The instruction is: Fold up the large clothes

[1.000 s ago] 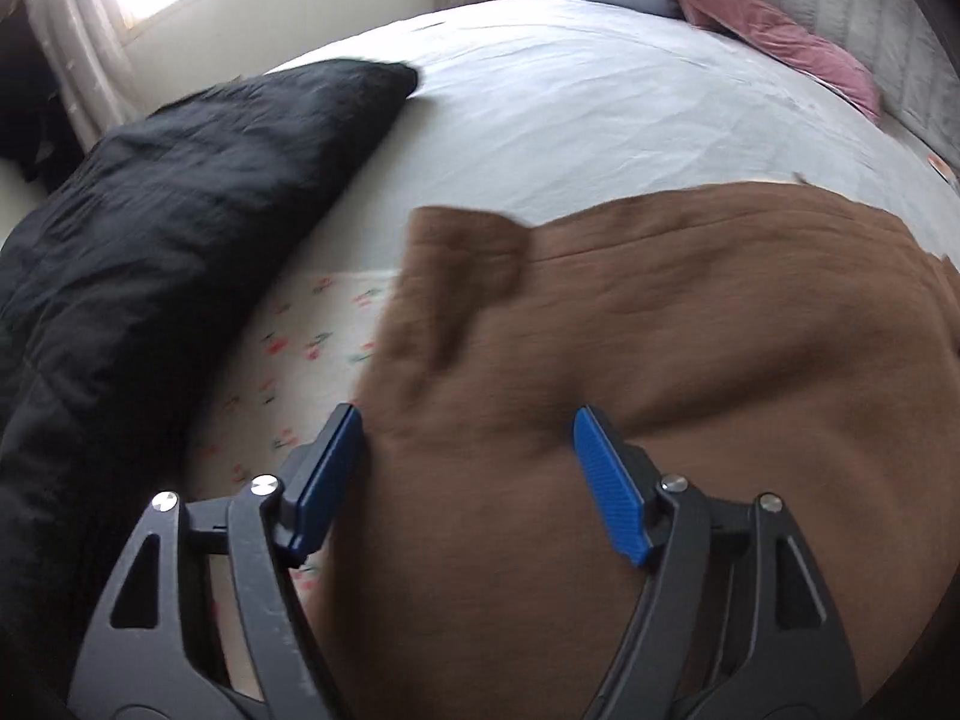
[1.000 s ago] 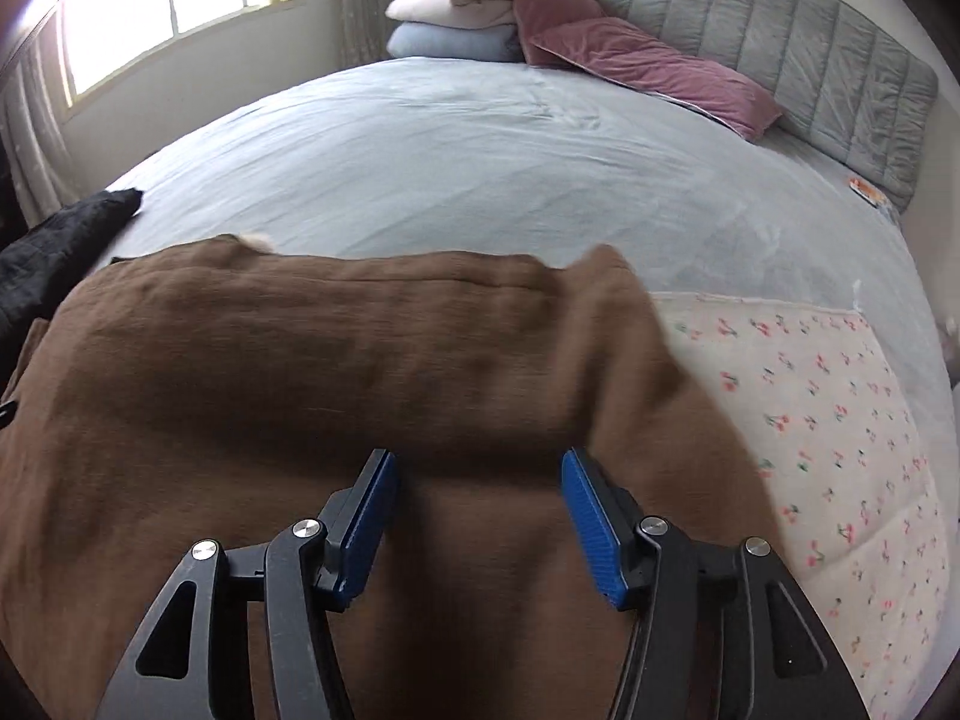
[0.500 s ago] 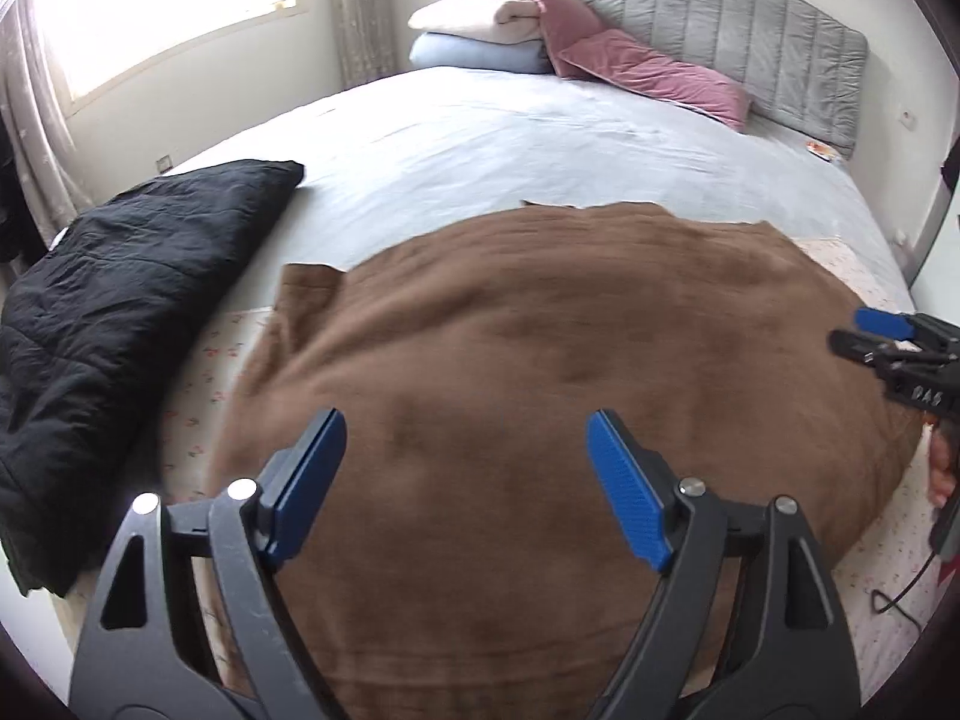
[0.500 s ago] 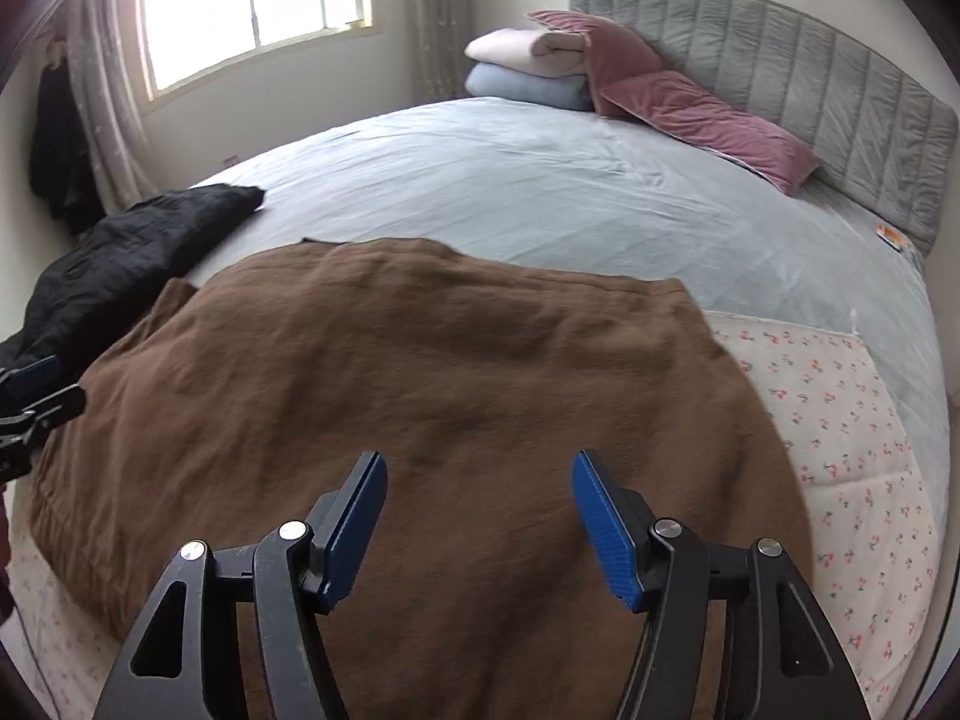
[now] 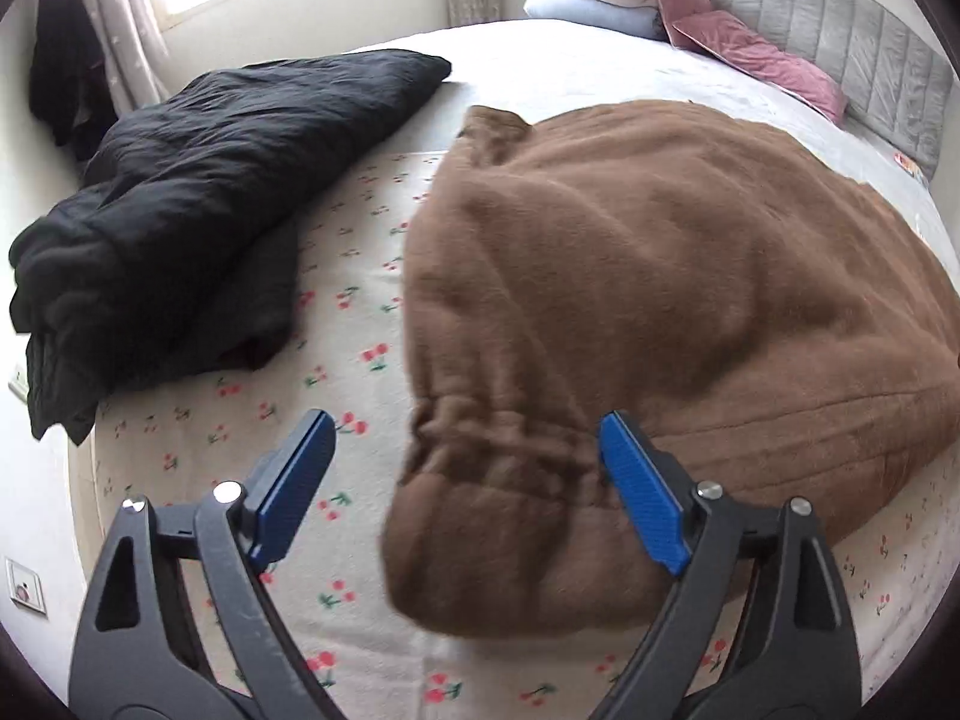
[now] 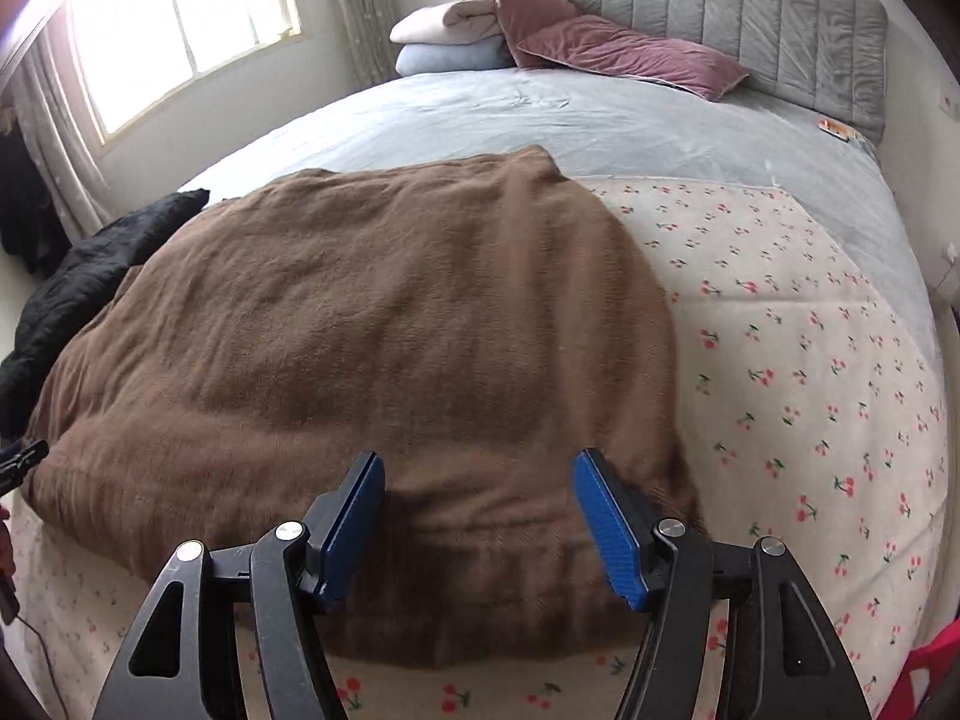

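One brown garment (image 5: 690,276) folded on cherry-print sheet (image 5: 360,372); one black jacket (image 5: 180,180) beside; two pink pillows (image 6: 624,54). Left gripper (image 5: 465,480) jaws opening, right gripper (image 6: 477,516) apart, neither clamping

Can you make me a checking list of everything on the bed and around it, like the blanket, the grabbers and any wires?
Surface: bed with grey sheet and cherry-print cover.
Job's things: brown garment lying bunched on the cover, held by neither gripper.
Clutter: black jacket beside it; folded bedding and pink pillows at the headboard.
Grippers: left gripper opening, brown cuff between its jaws, untouched; right gripper open above the hem.
Cables: thin black wire at the left edge.
Surroundings: window, curtains, grey headboard.
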Tool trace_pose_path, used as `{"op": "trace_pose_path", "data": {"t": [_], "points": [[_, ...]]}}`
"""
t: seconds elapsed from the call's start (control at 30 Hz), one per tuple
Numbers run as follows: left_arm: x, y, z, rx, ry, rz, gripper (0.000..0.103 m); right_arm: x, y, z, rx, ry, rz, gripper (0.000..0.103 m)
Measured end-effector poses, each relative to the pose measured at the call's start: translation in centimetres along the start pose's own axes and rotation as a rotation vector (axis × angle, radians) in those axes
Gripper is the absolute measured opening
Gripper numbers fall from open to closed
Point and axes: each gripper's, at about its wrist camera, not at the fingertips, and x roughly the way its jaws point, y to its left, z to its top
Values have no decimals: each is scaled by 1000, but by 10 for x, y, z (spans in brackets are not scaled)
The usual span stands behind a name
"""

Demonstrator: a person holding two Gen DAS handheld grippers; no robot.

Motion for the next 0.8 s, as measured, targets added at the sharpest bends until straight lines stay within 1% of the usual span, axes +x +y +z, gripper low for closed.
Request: {"op": "trace_pose_path", "data": {"t": [0.03, 0.07, 0.1, 0.13, 0.17, 0.23, 0.33, 0.43, 0.47, 0.5, 0.57, 0.6, 0.67, 0.73, 0.77, 0.8], "points": [[-5, 12, -3, -50, 10, -23, 90, -9, -4, -2, 10, -13, 3, 67], [-10, 20, -7, -89, 25, -11, 90, -17, -7, -4, 18, -22, -9, 67], [-16, 25, -10, -108, 27, 4, 90, -24, -8, -6, 21, -29, -53, 67], [-26, 27, -14, -115, 17, 18, 90, -31, -7, -8, 22, -31, -98, 67], [-36, 25, -19, -116, 9, 39, 90, -38, -8, -11, 26, -34, -116, 67], [-56, 18, -27, -111, 4, 71, 90, -54, -4, -16, 30, -34, -100, 67], [-85, -1, -37, -103, 29, 65, 90, -81, 16, -26, -5, -27, -104, 67], [-115, -26, -48, -101, 68, 13, 90, -113, 39, -37, -15, -23, -68, 71], [-126, -33, -53, -107, 66, -10, 91, -124, 47, -42, -19, -24, -59, 74], [-139, -42, -58, -107, 62, -30, 93, -136, 55, -47, -29, -24, -55, 74], [-160, -63, -67, -84, 48, -68, 99, -161, 73, -57, -64, -35, -43, 79], [-170, -74, -72, -68, 30, -82, 101, -172, 82, -62, -83, -46, -24, 81], [-183, -95, -82, -29, 11, -86, 102, -186, 96, -72, -107, -74, 2, 89], [-187, -112, -94, -22, -13, -77, 102, -190, 107, -84, -101, -100, -10, 91], [-184, -120, -101, -27, -8, -61, 102, -186, 112, -91, -98, -104, -28, 91], [-178, -126, -106, -28, 14, -48, 102, -180, 115, -97, -100, -97, -42, 91]]}}
